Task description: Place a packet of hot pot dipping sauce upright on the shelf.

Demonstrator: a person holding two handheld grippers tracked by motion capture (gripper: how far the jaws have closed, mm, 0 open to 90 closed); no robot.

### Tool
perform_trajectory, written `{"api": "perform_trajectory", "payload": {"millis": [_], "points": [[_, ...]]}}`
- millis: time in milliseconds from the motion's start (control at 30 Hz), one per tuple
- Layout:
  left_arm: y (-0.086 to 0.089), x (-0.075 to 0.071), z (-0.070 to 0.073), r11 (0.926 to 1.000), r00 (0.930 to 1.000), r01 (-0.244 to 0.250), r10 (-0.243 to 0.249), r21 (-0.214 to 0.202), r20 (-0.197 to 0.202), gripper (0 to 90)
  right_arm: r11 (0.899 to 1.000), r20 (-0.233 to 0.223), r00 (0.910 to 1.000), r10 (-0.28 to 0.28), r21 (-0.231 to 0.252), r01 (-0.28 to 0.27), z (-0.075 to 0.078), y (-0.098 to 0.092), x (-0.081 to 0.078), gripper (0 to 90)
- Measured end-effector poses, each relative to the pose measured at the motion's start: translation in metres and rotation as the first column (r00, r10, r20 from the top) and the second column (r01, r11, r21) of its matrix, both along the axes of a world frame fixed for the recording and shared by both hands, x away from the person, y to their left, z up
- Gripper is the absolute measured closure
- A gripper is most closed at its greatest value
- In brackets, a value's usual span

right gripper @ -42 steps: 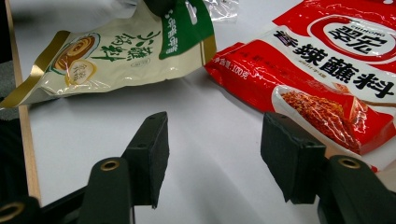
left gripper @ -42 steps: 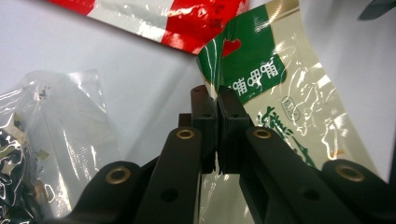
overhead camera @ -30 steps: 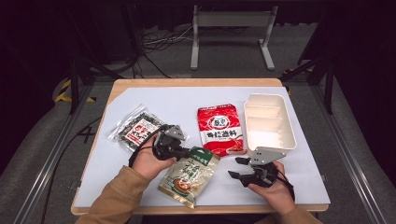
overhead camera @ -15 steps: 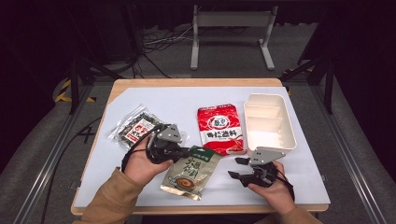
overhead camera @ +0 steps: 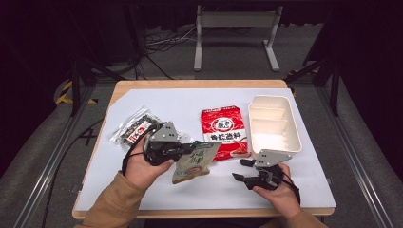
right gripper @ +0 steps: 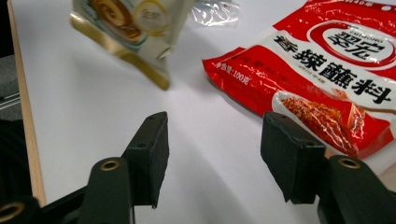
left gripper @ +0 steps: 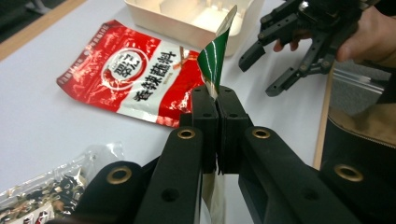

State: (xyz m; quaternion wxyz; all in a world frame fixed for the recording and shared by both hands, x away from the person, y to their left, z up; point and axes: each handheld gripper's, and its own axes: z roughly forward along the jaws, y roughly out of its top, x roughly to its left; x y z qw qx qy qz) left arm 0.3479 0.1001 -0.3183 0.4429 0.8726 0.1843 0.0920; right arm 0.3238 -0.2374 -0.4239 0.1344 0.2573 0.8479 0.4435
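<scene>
green pouch (overhead camera: 196, 161): pinched by its edge in my left gripper (overhead camera: 186, 148), lower middle of the high view, tilted, and at least its gripped end is up off the sheet. In the left gripper view it sticks up from between the pads (left gripper: 215, 70).
left gripper: clamped tight on that pouch edge, jaws basically together with just the foil between them.
right gripper (overhead camera: 247, 171): jaws spread wide, nothing in them, sitting low at the lower right of the high view. In its own view there's bare sheet between the pads.
red pouch (overhead camera: 223, 132): flat in the middle of the frame, just beside the green one on its right, touching or nearly touching the tray.
tray (overhead camera: 295, 137): white, divided into compartments, right of centre, right above my right gripper.
clear bag (overhead camera: 133, 127): dark stuff inside, left of centre, partly behind my left gripper.
in the way: nothing much between the grippers, only the red pouch's lower corner sits near that gap.
surface: white sheet (overhead camera: 157, 102) over a wooden table (overhead camera: 190, 84).
room: dark, grey floor, cables and a metal frame (overhead camera: 235, 28) at the top of the frame.
</scene>
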Motion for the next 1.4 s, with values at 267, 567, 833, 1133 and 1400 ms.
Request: {"api": "perform_trajectory", "payload": {"millis": [267,567,833,1133,1400], "points": [[0.002,-0.002,0.003,0.9982,0.9991,-0.006,0.008,-0.059,0.041,88.2,0.999,0.013,0.9992,0.039,0.022,-0.039,0.017,0.009,0.000,40.0],[-0.001,-0.010,0.006,0.9902,0.9952,0.062,-0.052,-0.125,0.083,88.2,0.993,0.009,0.9945,0.104,0.053,-0.104,0.035,0.027,0.002,36.7],[-0.002,-0.013,0.005,0.9733,0.9889,0.125,-0.107,-0.192,0.103,88.2,0.985,0.011,0.9892,0.146,0.096,-0.147,0.043,0.033,0.009,36.3],[-0.011,-0.016,-0.001,0.9579,0.9820,0.181,-0.164,-0.223,0.094,88.2,0.961,0.068,0.9681,0.241,0.121,-0.248,0.050,0.039,0.007,39.9],[-0.016,-0.017,-0.005,0.9500,0.9784,0.202,-0.184,-0.238,0.094,88.2,0.954,0.095,0.9571,0.274,0.102,-0.283,0.051,0.043,0.007,47.2]]}}
